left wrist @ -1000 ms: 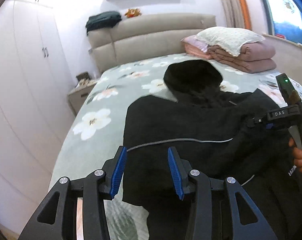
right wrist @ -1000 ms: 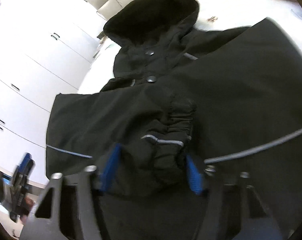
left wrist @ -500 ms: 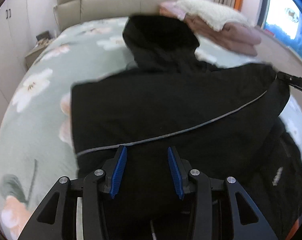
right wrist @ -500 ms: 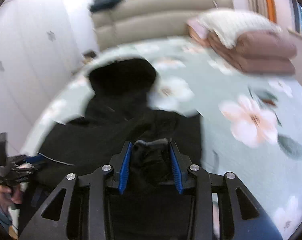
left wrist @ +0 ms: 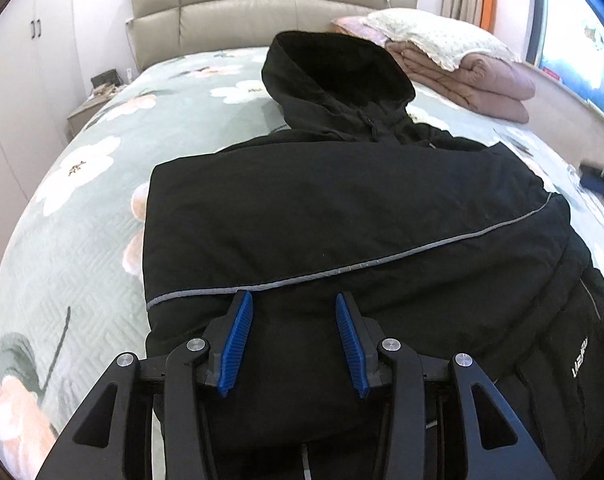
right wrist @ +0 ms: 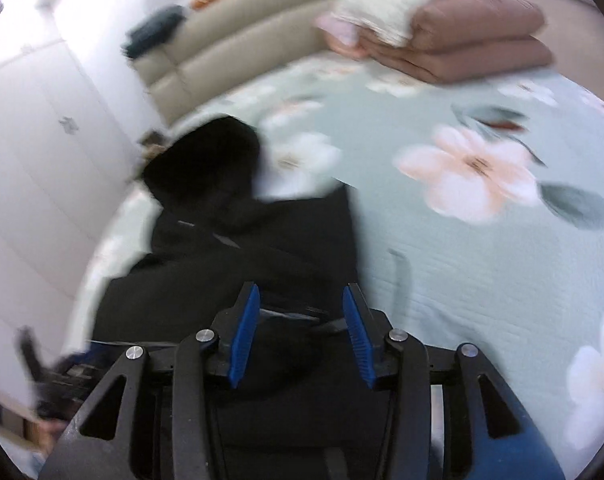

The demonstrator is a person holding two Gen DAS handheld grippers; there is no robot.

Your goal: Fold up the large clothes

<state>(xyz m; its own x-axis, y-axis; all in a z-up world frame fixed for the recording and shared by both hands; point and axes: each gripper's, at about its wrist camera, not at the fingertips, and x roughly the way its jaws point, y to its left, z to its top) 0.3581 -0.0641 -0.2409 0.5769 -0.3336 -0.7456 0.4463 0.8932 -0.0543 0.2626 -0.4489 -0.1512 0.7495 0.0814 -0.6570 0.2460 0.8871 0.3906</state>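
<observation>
Left-wrist view, going L to R: white wardrobe [left wrist: 17, 92] fills the left edge, a nightstand [left wrist: 87, 110] sits beside the beige headboard [left wrist: 261, 24] at top centre, and a pillow [left wrist: 434, 36] lies on folded brown blankets [left wrist: 478, 80] at upper right. Nothing sits on the jacket.

Black hooded jacket [left wrist: 342, 216] lies mid-frame on the floral bedspread [left wrist: 69, 248]; its long axis runs bottom to top, hood [left wrist: 334, 72] toward the headboard. A grey stripe [left wrist: 342, 268] crosses it, rising to the right.

Left gripper [left wrist: 293, 344] hangs over the jacket's near end at bottom centre, jaws apart, nothing between them.

Right-wrist view (blurry w/ motion): jacket at centre-left, hood at upper left. Right gripper [right wrist: 302, 336] is at bottom centre with jaws apart above dark fabric; can't tell whether they touch it.
</observation>
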